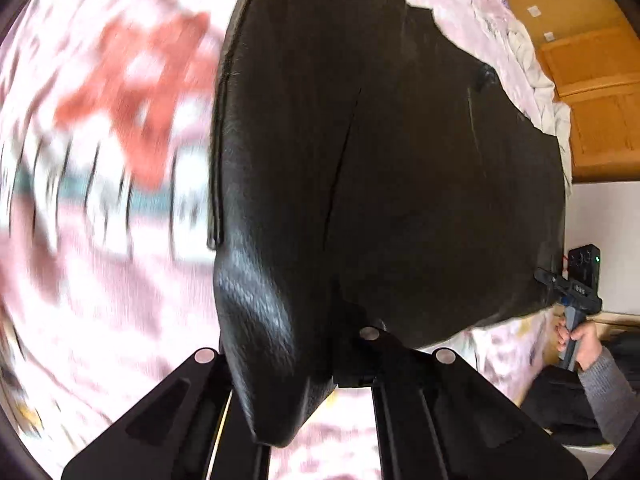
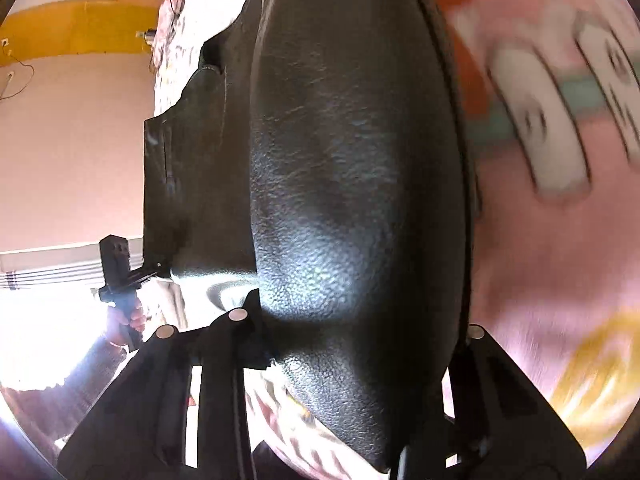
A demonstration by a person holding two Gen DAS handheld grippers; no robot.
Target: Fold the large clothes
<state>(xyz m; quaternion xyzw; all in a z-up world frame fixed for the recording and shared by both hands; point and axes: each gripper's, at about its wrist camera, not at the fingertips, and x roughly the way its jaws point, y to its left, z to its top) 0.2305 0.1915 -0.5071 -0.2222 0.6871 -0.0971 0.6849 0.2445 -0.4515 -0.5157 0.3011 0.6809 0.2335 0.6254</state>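
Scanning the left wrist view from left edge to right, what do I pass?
Pink patterned bedspread → black leather garment → right gripper at the garment's far edge → hand in a grey sleeve.

A pink patterned bedspread [image 1: 100, 280] lies beneath and ahead of the tongs in both wrist views, blurred, printed with a red shape [image 1: 136, 92], white figures [image 2: 556, 140] and a teal band [image 1: 76, 188]. A yellow print [image 2: 600, 376] shows just right of the right tongs. Far ahead and right of the left tongs, crumpled white bedding [image 1: 540, 80] rests at the bedspread's edge, with orange wooden cabinet doors [image 1: 600, 92] beyond. Left of the right tongs stands a pale wall [image 2: 72, 152] under a yellow band [image 2: 80, 28], with a bright window [image 2: 44, 312] lower down.
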